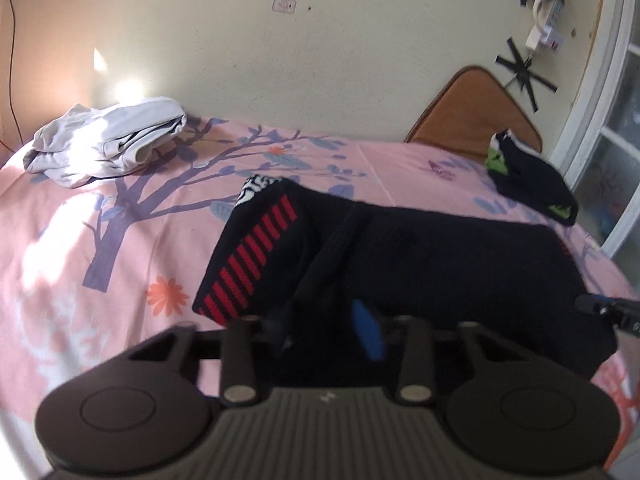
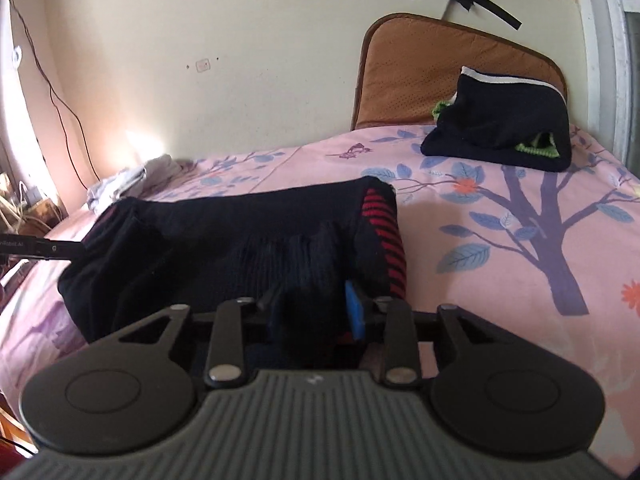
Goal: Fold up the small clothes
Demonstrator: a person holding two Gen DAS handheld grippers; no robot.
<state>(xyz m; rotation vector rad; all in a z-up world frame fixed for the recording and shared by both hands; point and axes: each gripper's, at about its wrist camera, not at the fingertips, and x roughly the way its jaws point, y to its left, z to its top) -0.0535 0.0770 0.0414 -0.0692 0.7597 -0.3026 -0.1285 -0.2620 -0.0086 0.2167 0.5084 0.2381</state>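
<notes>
A black garment with red stripes (image 1: 440,248) lies across the pink floral bedsheet (image 1: 100,280). My left gripper (image 1: 324,328) is shut on its near edge, black cloth bunched between the blue-padded fingers. In the right wrist view the same garment (image 2: 224,236) is partly lifted. My right gripper (image 2: 316,312) is shut on a fold of it next to the red-striped band (image 2: 384,236). The right gripper's tip shows at the left wrist view's right edge (image 1: 612,312), and the left gripper's tip shows at the right wrist view's left edge (image 2: 44,249).
A folded white garment (image 1: 108,140) lies at the bed's far left by the wall. A folded black garment with green trim (image 2: 500,132) lies at the far right near a brown cushion (image 2: 420,72). A window frame (image 1: 600,120) stands on the right.
</notes>
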